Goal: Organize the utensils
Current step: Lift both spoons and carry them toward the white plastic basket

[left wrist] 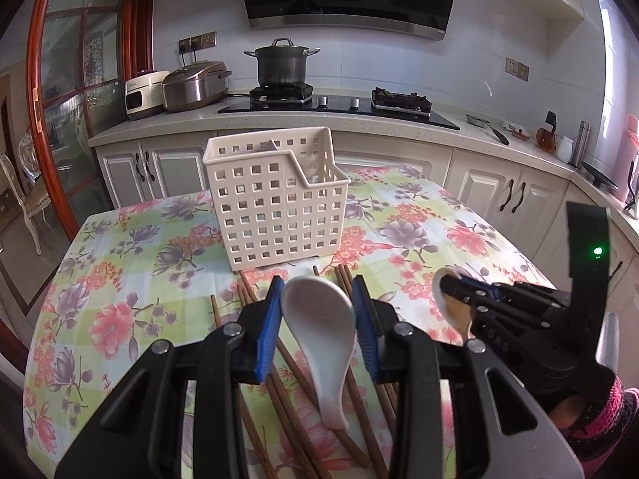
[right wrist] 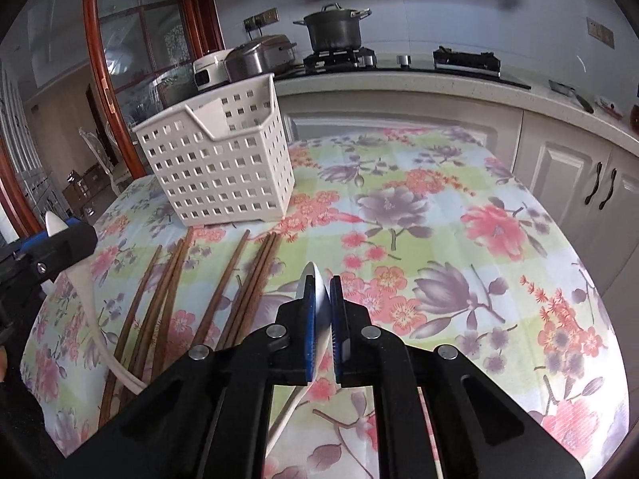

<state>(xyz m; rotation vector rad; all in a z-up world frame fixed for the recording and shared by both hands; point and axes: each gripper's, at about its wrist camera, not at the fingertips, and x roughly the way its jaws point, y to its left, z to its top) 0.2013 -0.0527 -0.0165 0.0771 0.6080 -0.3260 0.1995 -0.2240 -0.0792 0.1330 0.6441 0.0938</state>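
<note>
**Mia:** Where is the basket (left wrist: pixel 275 199)?

**Ben:** It stands upright on the table (right wrist: pixel 459 215), toward the far side, a little left of the middle. It has square holes all over and a wall inside that splits it in two. Nothing shows inside it. The far edge of the table runs just behind it, and the kitchen cupboards are past that.

**Mia:** Is there room to move?

**Ben:** Yes. The right half of the flowery cloth is bare all the way to its edge. The chopsticks (right wrist: pixel 243 283) lie in front of the basket, with their tips near its foot.

**Mia:** How many things are there?

**Ben:** One basket. Two white spoons. The brown chopsticks number about seven in the right camera, but some lie under the grippers, so the count is not sure.

**Mia:** What do the grippers hold?

**Ben:** The left gripper (left wrist: pixel 317 293) has its blue pads squeezed on the bowl of the first spoon (left wrist: pixel 323 343). The handle hangs down toward the chopsticks. The right gripper (right wrist: pixel 323 279) is almost closed and pinches the second spoon (right wrist: pixel 317 299) on edge between its pads. Both spoons are lifted off the cloth.
</note>
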